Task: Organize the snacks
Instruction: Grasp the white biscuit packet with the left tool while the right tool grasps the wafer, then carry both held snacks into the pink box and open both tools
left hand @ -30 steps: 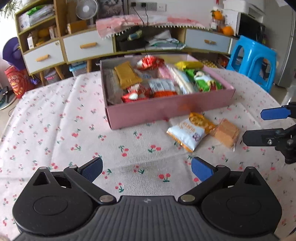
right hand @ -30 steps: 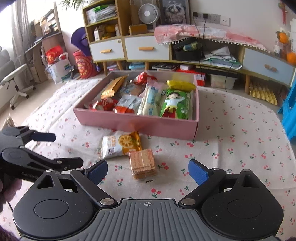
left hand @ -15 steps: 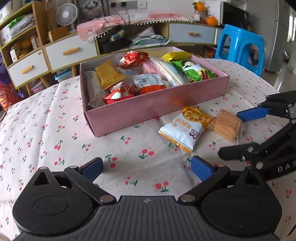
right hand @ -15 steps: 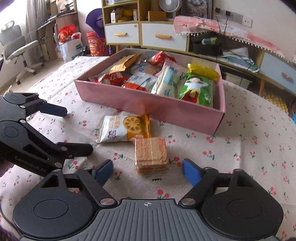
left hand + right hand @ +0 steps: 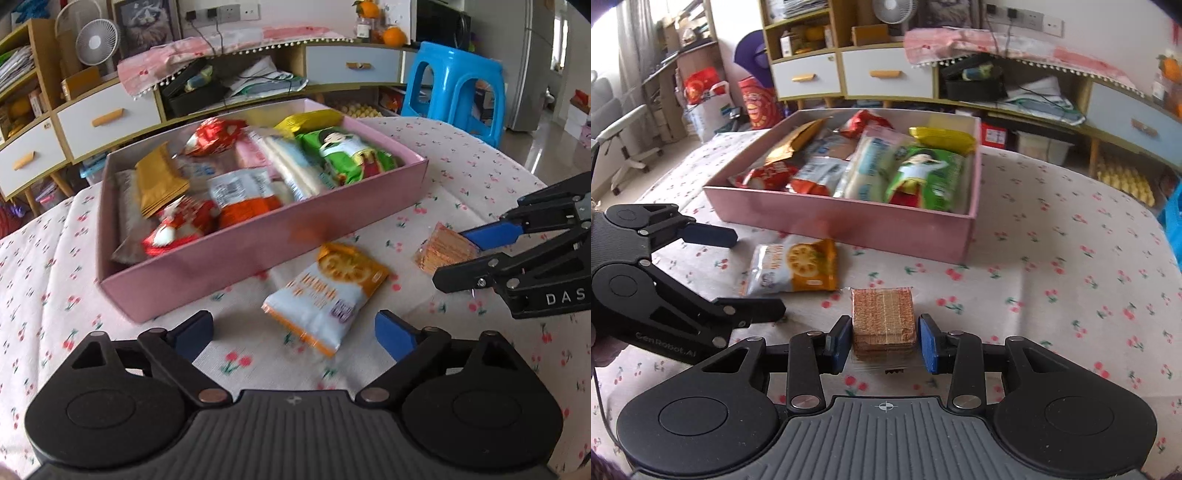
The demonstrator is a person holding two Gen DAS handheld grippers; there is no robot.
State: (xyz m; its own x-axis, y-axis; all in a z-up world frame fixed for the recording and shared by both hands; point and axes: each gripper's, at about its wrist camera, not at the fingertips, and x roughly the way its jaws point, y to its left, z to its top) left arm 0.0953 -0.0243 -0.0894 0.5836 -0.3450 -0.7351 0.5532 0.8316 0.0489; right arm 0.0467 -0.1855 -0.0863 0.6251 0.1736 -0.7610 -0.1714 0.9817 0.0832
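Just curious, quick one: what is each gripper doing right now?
Left gripper: open, jaws closing, white-and-orange snack packet ahead of them, not gripped.
Right gripper: jaws closing around the wafer pack; firm contact cannot be told.

We see our right gripper (image 5: 882, 339) tilted down toward the table, its jaws closing with a packet between the blue pads (image 5: 839, 341) — they are almost on its sides. Our left gripper (image 5: 293, 330) — also angled downward — stands wide, its jaws closing too, nothing gripped.
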